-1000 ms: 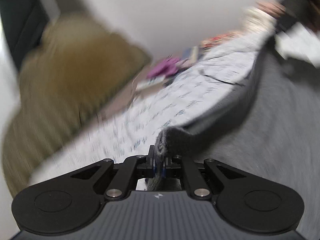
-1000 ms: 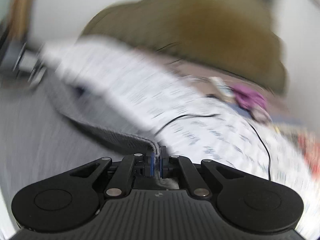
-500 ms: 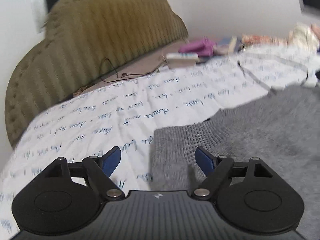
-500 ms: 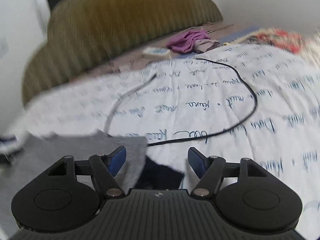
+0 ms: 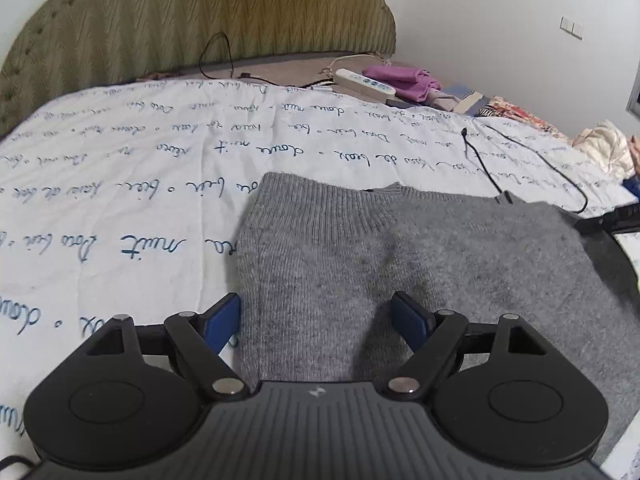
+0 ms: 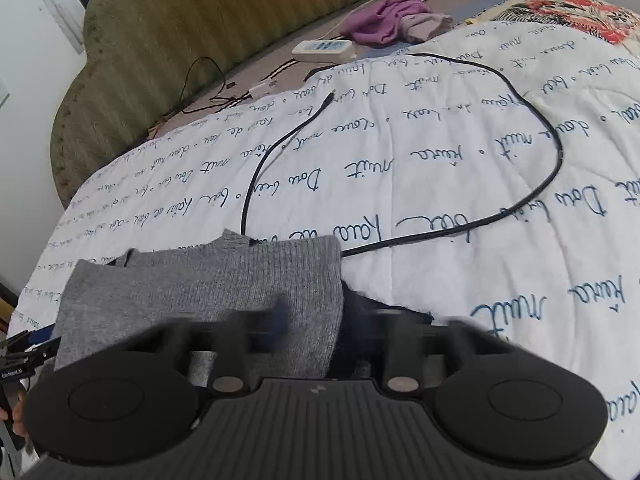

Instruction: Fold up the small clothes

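Legibly, "nuit" on quilt (image 5: 120, 208), grey sweater (image 5: 400, 264)

My right gripper (image 6: 320, 326) fingers motion-blurred, lower centre; grip unreadable. Grey sweater (image 6: 208, 292) lower part hidden behind gripper body. Quilt (image 6: 440, 160) script too small upper left.

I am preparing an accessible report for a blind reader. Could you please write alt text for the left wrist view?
A grey knitted garment lies flat on a white quilt printed with blue handwriting, and the open left hand-held gripper hovers over the garment's near left part, holding nothing. Behind are a black cable, a white power strip, purple cloth and an olive headboard.
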A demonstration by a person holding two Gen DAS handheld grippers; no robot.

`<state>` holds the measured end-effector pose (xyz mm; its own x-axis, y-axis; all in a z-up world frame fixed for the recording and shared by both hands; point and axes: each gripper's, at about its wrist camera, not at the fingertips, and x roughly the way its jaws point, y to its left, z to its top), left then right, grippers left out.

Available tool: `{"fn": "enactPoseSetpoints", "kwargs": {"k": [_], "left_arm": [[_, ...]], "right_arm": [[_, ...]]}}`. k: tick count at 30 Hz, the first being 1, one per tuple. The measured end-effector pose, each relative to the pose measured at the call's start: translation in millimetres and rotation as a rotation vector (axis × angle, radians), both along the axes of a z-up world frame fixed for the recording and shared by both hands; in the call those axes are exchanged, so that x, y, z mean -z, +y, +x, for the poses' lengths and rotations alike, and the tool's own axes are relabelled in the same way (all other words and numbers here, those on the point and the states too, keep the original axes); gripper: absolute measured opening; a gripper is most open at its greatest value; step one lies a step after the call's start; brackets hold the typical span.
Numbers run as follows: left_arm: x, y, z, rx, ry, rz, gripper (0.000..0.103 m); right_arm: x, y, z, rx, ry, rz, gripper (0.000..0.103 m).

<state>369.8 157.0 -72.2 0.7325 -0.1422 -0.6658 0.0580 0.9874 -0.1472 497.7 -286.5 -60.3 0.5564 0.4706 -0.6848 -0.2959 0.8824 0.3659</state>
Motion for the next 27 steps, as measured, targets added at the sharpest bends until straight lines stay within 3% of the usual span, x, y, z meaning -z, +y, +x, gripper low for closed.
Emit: {"fn": "enactPoseSetpoints", "kwargs": {"k": [2,5,8,12,13,14,16,18,19,20,22,24,27], "left_arm": [[0,2,8,0.010,0.017,-0.017,0.081],[-1,-1,17,-0.007,0.039,-0.003,0.020],[3,-3,18,-0.031,0.048,0.007,0.020],[11,-9,14,-0.045,-0.006,0.065,0.022],[10,-9,14,-0.055,-0.006,0.059,0.023],[8,-8,12,-0.061,-0.011,0.060,0.026],[-1,-8,3,-0.080,-0.030,0.094,0.038],[-12,-7,-19,-0.114,-0.063,0.148,0.069],[-18,-4,-36,-0.141,-0.102,0.152,0.075],[-22,1,-55,-0.169,-0.142,0.128,0.080],[-26,15,-91,-0.231,-0.160,0.010,0.080],[-22,30,-124,-0.333,-0.122,-0.156,0.080],[0,39,-160,-0.433,-0.051,-0.396,0.080]], "right_arm": [[-1,6,-6,-0.012,-0.040,-0.050,0.007],[-7,-9,-11,0.041,-0.087,-0.012,0.007],[-4,-39,-12,0.115,-0.079,0.060,0.006],[23,-35,-10,0.114,-0.019,0.012,0.008],[23,-36,-10,0.133,-0.020,0.035,0.021],[22,-36,-11,0.147,-0.014,0.061,0.026],[14,-39,-21,0.167,-0.022,0.119,0.053],[0,-42,-45,0.174,-0.061,0.140,0.062],[-6,-46,-63,0.175,-0.089,0.155,0.064],[-9,-50,-83,0.172,-0.111,0.173,0.066],[-9,-59,-122,0.165,-0.110,0.183,0.074],[-1,-72,-155,0.213,-0.061,0.206,0.077],[25,-91,-193,0.286,0.047,0.342,0.076]]}}
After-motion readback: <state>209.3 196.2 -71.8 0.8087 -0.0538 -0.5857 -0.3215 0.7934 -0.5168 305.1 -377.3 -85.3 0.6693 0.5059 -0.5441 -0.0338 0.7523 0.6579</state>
